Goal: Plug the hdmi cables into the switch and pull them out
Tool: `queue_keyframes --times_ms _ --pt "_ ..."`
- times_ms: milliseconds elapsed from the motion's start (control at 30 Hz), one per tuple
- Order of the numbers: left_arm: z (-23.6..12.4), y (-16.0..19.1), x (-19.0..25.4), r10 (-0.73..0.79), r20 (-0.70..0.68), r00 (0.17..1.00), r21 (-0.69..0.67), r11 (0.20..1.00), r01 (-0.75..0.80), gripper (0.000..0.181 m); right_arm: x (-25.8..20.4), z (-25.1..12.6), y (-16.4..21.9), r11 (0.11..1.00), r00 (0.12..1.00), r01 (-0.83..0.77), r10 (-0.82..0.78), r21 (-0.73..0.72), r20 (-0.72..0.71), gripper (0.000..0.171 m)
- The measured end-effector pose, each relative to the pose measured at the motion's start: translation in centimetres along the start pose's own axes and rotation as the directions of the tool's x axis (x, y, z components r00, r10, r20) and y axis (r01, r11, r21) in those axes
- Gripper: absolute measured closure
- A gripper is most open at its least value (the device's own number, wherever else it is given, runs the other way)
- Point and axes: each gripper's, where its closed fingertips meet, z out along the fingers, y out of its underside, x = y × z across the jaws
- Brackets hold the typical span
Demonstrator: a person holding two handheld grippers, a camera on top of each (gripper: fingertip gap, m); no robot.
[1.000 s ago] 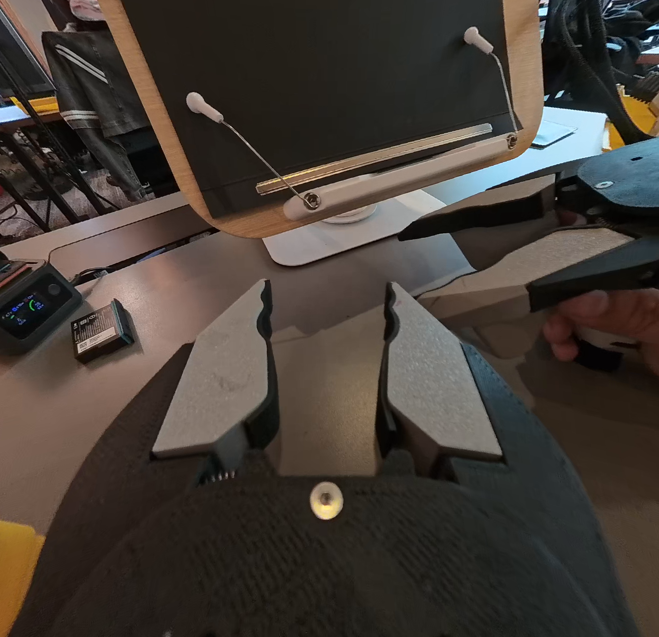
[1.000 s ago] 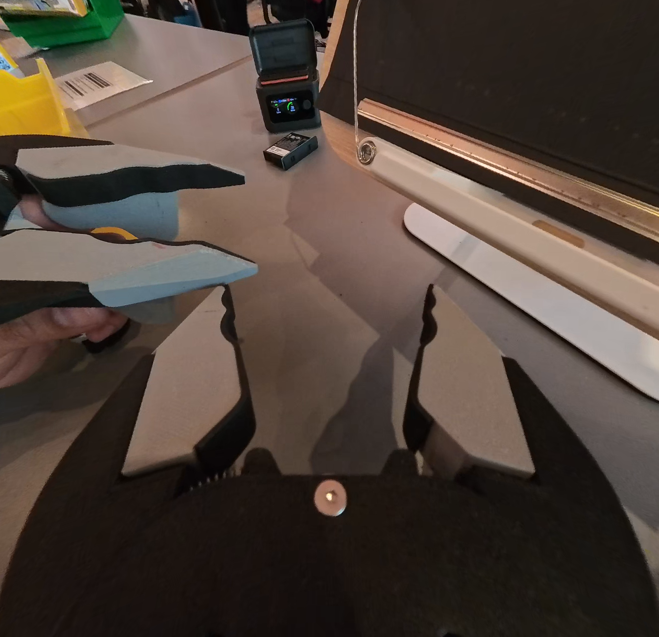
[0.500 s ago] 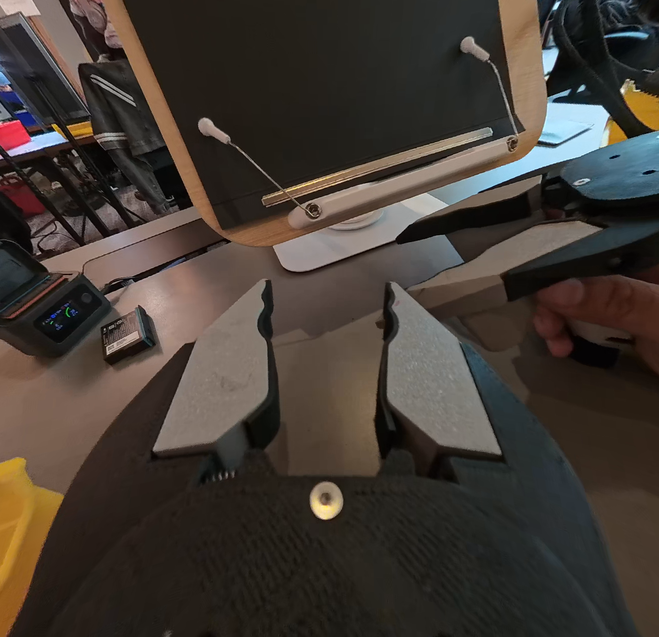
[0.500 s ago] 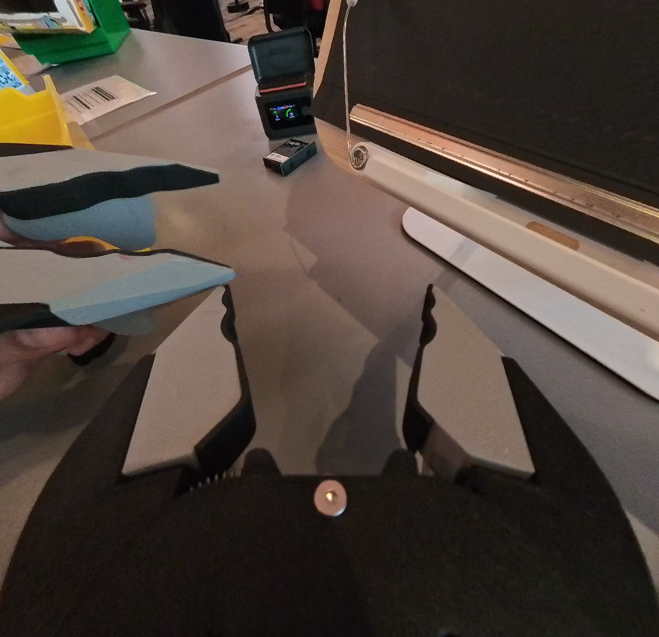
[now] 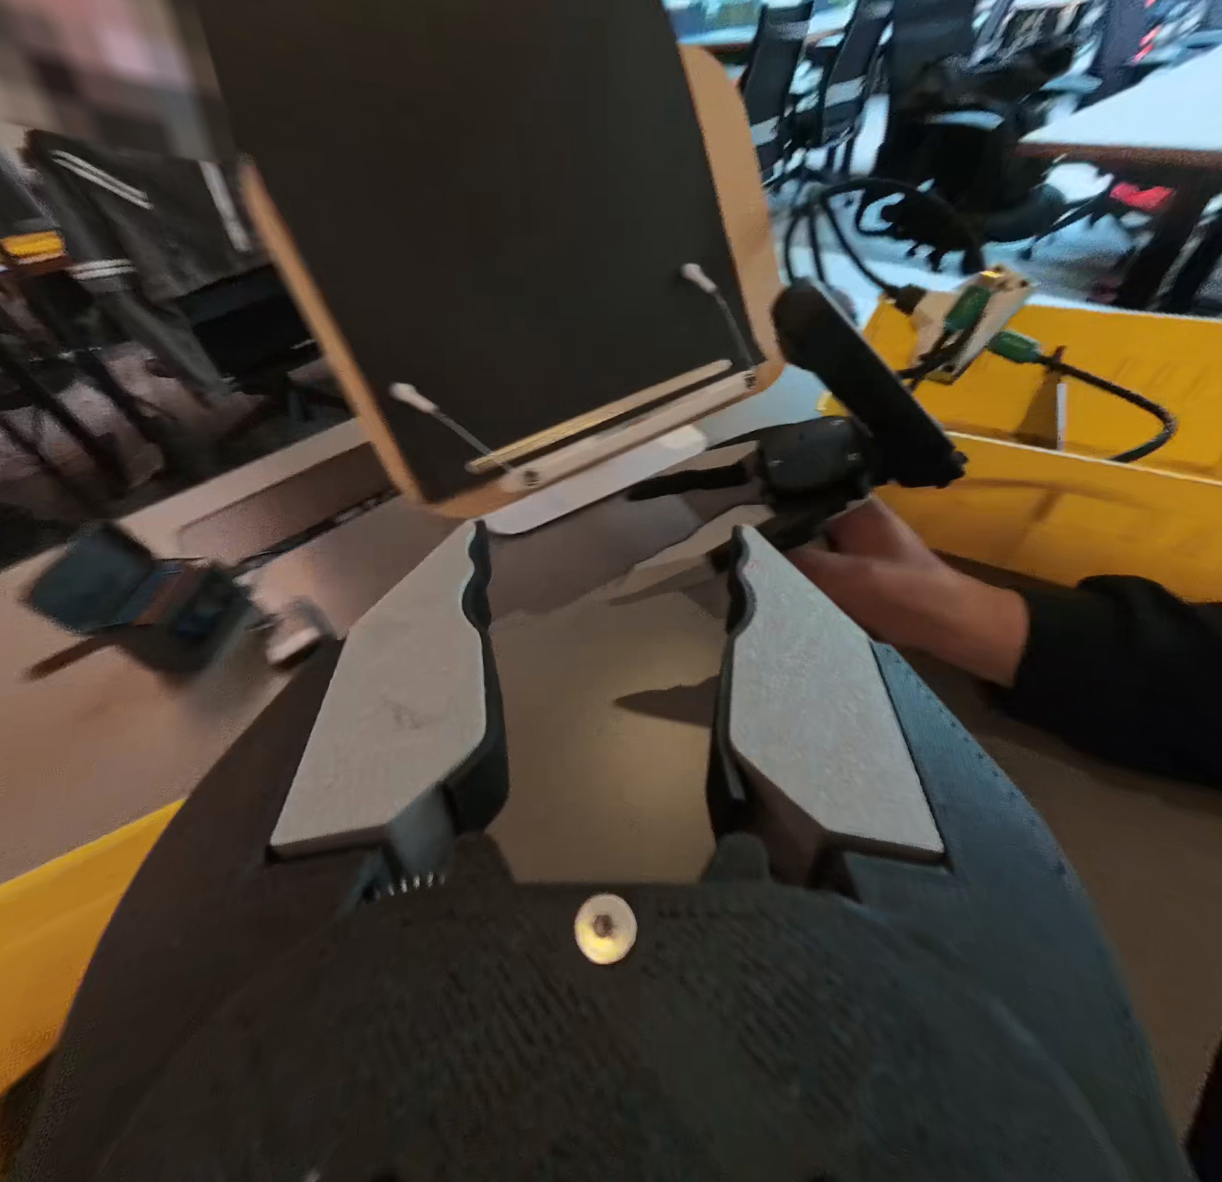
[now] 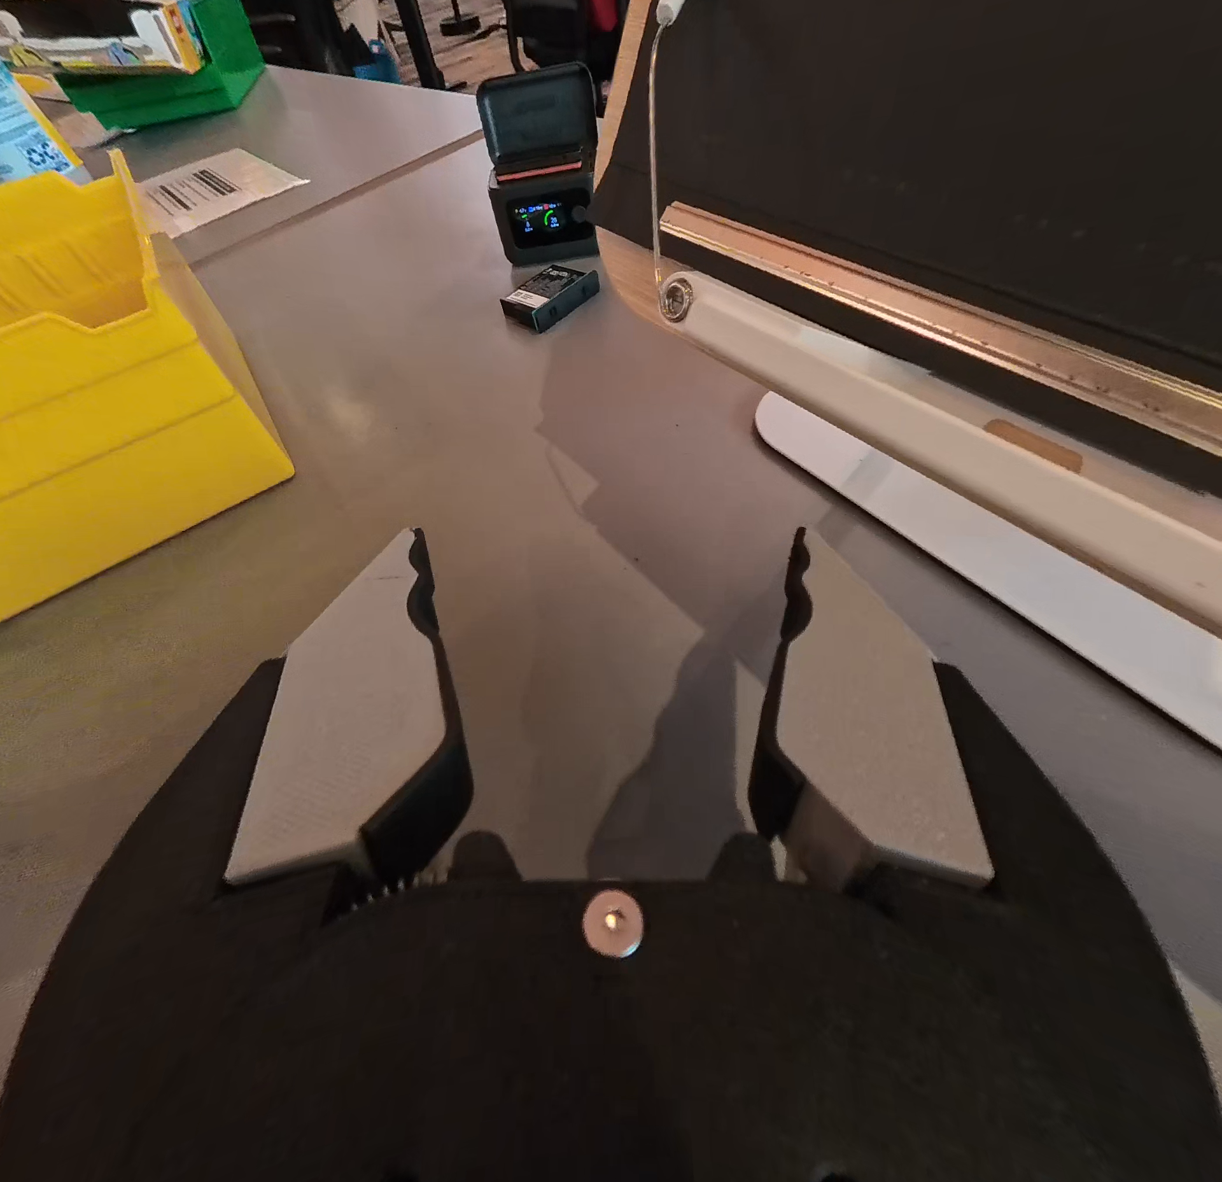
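Note:
My left gripper (image 5: pixel 608 555) is open and empty above the grey-brown table (image 5: pixel 595 687). My right gripper (image 6: pixel 608 542) is open and empty too, low over the same table (image 6: pixel 463 423). In the left wrist view the right gripper (image 5: pixel 674 522) shows ahead on the right, held by a hand (image 5: pixel 906 588). A small pale box (image 5: pixel 972 317) with green plugs and black cables (image 5: pixel 1124 403) shows above a yellow bin (image 5: pixel 1058 509). I cannot tell whether it is the switch. The right wrist view shows no cable or switch.
A black book stand with a wooden rim (image 5: pixel 496 224) (image 6: pixel 926 125) stands ahead on a white base (image 6: pixel 992 555). A dark charger case (image 6: pixel 542 211) and a loose battery (image 6: pixel 549 297) lie left of it. Another yellow bin (image 6: pixel 99 390) is at the left, with a green box (image 6: pixel 165 72) behind it. The right tips stand about 30 cm off the dark charger case (image 6: pixel 542 211). Look for it in the left wrist view (image 5: pixel 193 614) too.
The left gripper has pulled back and swung right, out of the right wrist view; the yellow bin and pale box have come into its view. The right gripper barely moved. Both stayed open.

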Motion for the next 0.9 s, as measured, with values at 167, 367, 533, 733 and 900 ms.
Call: queue_keyframes --times_ms 167,367,533,733,900 --pt "-5.2 1.0 -10.5 0.038 0.182 0.983 -0.288 0.957 0.017 0.109 0.1 0.0 -0.1 1.000 1.000 -0.014 0.014 0.004 0.003 0.066" --pt "-7.7 11.7 -19.5 -0.094 0.354 0.930 -0.590 0.749 0.301 0.112 -0.1 0.1 0.0 1.000 1.000 0.005 -0.005 0.001 0.002 0.067" --pt "-6.5 18.6 -20.1 -0.236 0.437 0.868 -0.683 0.541 0.491 0.128 -0.3 0.0 0.0 1.000 1.000 -0.019 0.019 0.001 0.022 0.067" --pt "-6.9 20.6 -20.8 -0.179 0.474 0.862 -0.754 0.423 0.503 0.112 -0.4 0.0 0.0 0.999 0.999 -0.032 0.032 0.002 0.037 0.066" --pt "-9.3 23.8 -20.8 -0.126 0.478 0.869 -0.835 0.242 0.494 0.113 -0.7 0.1 0.0 0.999 0.998 -0.036 0.036 0.000 0.051 0.067"
